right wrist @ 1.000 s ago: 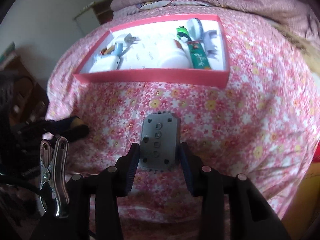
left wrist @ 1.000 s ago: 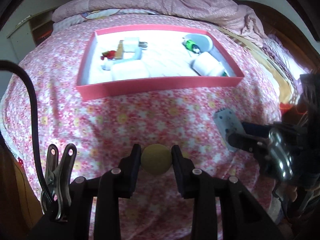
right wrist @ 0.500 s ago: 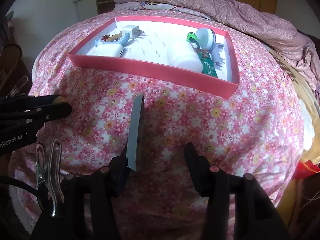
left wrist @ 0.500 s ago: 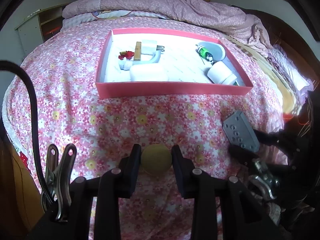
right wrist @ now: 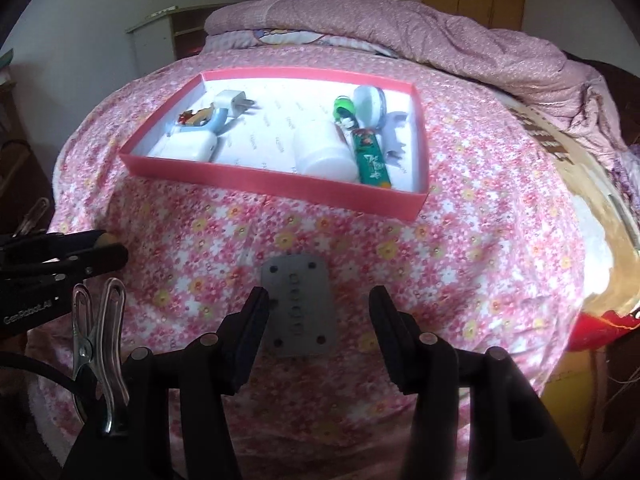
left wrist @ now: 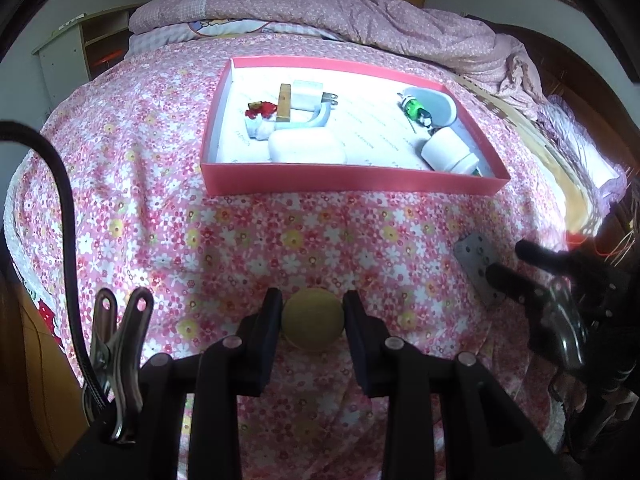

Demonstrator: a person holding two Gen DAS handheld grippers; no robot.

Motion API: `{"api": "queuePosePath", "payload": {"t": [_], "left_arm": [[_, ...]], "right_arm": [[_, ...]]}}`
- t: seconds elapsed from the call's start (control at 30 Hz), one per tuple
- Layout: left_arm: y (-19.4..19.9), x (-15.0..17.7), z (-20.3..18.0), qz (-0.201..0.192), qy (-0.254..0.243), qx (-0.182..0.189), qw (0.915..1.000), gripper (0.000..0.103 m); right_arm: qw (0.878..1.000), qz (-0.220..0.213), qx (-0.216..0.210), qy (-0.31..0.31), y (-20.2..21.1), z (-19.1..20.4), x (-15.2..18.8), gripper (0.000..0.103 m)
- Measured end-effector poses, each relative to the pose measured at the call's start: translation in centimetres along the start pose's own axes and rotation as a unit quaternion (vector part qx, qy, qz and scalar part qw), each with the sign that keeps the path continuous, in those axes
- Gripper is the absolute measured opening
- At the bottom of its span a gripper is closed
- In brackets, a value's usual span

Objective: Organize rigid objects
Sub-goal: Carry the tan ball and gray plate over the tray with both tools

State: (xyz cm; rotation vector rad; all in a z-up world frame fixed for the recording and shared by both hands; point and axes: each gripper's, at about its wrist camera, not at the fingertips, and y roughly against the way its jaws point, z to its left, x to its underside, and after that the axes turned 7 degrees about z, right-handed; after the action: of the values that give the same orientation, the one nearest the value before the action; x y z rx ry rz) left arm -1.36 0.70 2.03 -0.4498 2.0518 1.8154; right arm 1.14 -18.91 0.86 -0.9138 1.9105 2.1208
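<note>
The left gripper [left wrist: 313, 314] pinches a yellow ball [left wrist: 313, 319] between its two pads, low over the flowered bedspread [left wrist: 280, 236] and well short of the pink tray [left wrist: 352, 182]. To its right, the right gripper [right wrist: 318, 310] stands spread, its pads clear of the grey plate [right wrist: 299, 304] that lies flat on the bedspread between them, nearer the left finger [right wrist: 250, 320] than the right one. From the left wrist view that plate [left wrist: 478, 262] shows only partly, with one dark finger across it.

The tray sits farther up the bed, beyond both grippers. Going left to right inside it: one small red piece [left wrist: 260, 109], one wooden block [left wrist: 285, 102] standing on edge, one white plug adapter [right wrist: 234, 104], one pale blue curved piece [right wrist: 218, 120], one white rounded case [left wrist: 306, 147], one white bottle [right wrist: 324, 152] lying on its side, one small green item [right wrist: 343, 105], one green tube [right wrist: 372, 158] and one pale round container [right wrist: 370, 102]. A whitish part [right wrist: 394, 136] beside the tube is too washed out to identify.

The tray floor is glared almost white, so the print on it cannot be read. A crumpled pink quilt [right wrist: 420, 36] lies at the head of the bed. In the right wrist view the ball is nearly hidden behind the left gripper's dark fingers.
</note>
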Motion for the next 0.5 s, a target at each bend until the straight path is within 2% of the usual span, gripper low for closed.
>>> {"api": "queuePosePath", "payload": {"t": [0.2,0.4,0.5], "left_arm": [[0.0,0.0,0.0,0.0,0.001,0.001,1.0,0.033],[0.0,0.0,-0.1,-0.002,-0.002,0.002,1.0,0.033],[0.3,-0.4,-0.4,-0.008,-0.008,0.003,0.9999,0.033]], "right_arm": [[0.999,0.031,-0.016,0.021,-1.8,0.7,0.1,0.054],[0.999,0.023,-0.022,0.016,-1.9,0.6,0.2,0.054],[1.0,0.021,-0.011,0.013,-1.8,0.4,0.3,0.046]]}}
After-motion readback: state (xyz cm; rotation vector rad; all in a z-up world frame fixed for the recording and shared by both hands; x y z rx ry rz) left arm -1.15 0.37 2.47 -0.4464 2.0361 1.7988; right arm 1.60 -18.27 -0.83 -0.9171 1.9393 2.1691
